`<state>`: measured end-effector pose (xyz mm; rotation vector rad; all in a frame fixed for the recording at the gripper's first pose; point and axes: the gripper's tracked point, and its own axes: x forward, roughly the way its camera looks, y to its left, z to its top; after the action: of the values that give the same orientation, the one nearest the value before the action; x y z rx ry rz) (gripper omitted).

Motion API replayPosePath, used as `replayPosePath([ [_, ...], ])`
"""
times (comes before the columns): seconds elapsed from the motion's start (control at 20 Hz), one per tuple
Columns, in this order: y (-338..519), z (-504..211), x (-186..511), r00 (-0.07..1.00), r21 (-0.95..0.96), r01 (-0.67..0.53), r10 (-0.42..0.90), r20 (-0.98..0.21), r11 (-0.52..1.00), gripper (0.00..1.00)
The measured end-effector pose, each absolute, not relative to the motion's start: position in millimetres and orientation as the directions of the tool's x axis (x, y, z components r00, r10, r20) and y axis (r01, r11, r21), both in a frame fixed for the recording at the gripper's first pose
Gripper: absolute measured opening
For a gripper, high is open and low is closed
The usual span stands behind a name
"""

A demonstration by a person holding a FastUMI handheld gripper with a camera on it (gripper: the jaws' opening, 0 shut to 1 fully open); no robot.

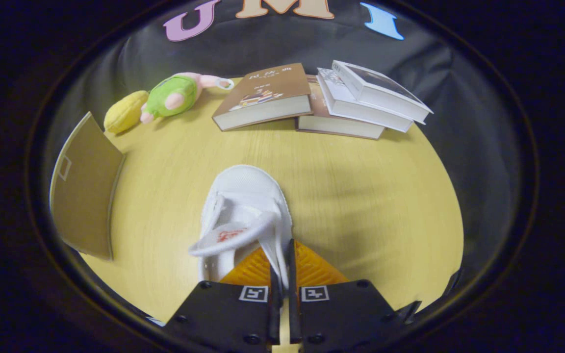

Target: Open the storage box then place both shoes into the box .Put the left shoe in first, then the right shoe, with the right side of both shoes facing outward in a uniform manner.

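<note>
The counter (361,196) carries it all. At its left stands the cardboard storage box (86,191), flap toward us. Beyond lie 4 books (263,95) and 2 plush toys (169,95), well clear. The white shoe (243,211) points away, its side wall pinched between the near-closed tongs (285,255). The carry step seems in hand; next, swing left to the box.

A: Far side of the worktop (361,196)?
B: Pale wood grain. Brown-covered book (263,95) lying flat, touching a stack of three books (361,105) beside it, the top white one set askew.
A: Other end?
B: Green and pink plush toy (172,95) on its side, touching a yellow plush (124,112).
</note>
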<state>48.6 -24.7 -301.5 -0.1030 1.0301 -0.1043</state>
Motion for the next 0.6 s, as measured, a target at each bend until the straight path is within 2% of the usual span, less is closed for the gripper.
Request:
replayPosePath([
  [0.2,-20,-299,47,0.503,-0.062,0.094,-0.102,-0.858,0.994,0.07],
  [0.4,19,-298,38,0.458,0.197,0.141,0.112,-0.882,0.97,0.06],
  [0.6,51,-267,41,0.47,0.309,0.149,0.208,-0.858,0.939,0.05],
])
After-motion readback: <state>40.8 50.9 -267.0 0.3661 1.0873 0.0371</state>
